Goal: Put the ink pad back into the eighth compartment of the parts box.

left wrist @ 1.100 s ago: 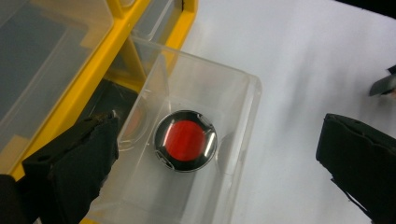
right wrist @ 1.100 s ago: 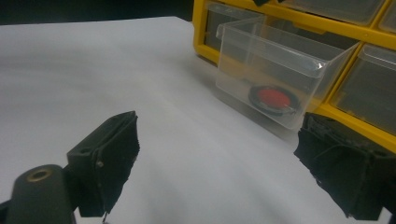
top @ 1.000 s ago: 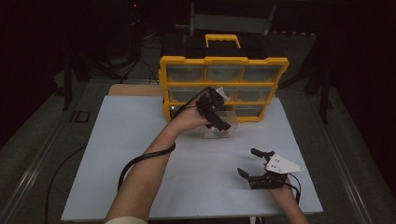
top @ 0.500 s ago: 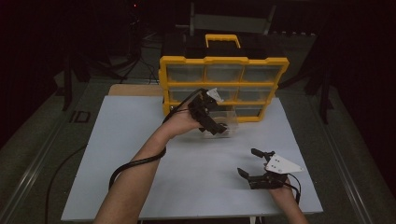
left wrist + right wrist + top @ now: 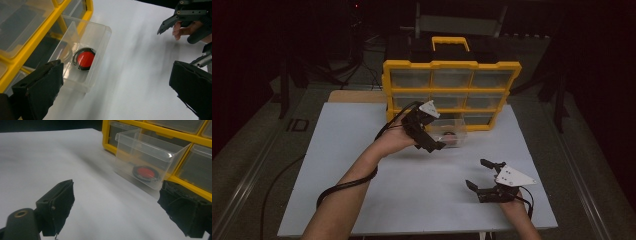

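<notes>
Left gripper (image 5: 432, 142): jaws spread wide, empty, just beside the clear drawer (image 5: 85, 50).
Right gripper (image 5: 486, 175): jaws apart, empty, low over the white table (image 5: 362, 190), well apart from the drawer.
Clear drawer: pulled out of the yellow organizer (image 5: 452, 65), bottom row.
Red disc (image 5: 85, 59): lying flat inside the drawer.

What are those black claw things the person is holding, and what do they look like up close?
They are hand-held grippers. The left gripper and right gripper are black, each with two blocky jaws faced in dark padding. Each carries a pale grey three-cornered plate on top. A black cable trails from the left one along the bare forearm; no sleeves show.
</notes>
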Motion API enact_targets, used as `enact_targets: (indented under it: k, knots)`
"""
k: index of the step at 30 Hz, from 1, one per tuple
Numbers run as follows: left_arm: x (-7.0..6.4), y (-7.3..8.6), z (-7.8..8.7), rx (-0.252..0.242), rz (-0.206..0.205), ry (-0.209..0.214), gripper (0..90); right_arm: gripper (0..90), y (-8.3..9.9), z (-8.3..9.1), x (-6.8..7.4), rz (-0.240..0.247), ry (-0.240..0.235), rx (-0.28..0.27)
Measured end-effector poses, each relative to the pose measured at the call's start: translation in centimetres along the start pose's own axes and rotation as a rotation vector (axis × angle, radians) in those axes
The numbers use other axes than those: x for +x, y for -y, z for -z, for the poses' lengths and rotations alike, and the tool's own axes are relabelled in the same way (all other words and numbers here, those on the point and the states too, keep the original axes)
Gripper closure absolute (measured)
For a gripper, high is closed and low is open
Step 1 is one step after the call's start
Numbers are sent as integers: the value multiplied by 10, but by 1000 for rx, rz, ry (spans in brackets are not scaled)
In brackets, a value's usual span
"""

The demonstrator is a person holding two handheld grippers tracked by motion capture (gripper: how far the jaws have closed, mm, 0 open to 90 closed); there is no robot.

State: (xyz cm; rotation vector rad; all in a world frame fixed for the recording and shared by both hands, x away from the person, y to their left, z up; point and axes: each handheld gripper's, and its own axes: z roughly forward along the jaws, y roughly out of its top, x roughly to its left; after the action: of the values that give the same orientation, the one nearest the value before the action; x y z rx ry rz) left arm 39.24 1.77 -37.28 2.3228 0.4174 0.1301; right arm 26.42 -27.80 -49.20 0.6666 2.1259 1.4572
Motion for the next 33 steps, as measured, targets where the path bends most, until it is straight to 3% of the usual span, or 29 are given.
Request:
enact_targets:
  k: [20,23,33]
  knots:
    - [-16,36,38,-48,1,-18,0,126,-1,-2,3,9,-4,4]
    - [-17,43,42,-41,-2,-23,0,126,-1,-2,3,9,-4,4]
    - [-26,70,62,-83,15,-35,0,125,-1,-3,3,9,-2,6]
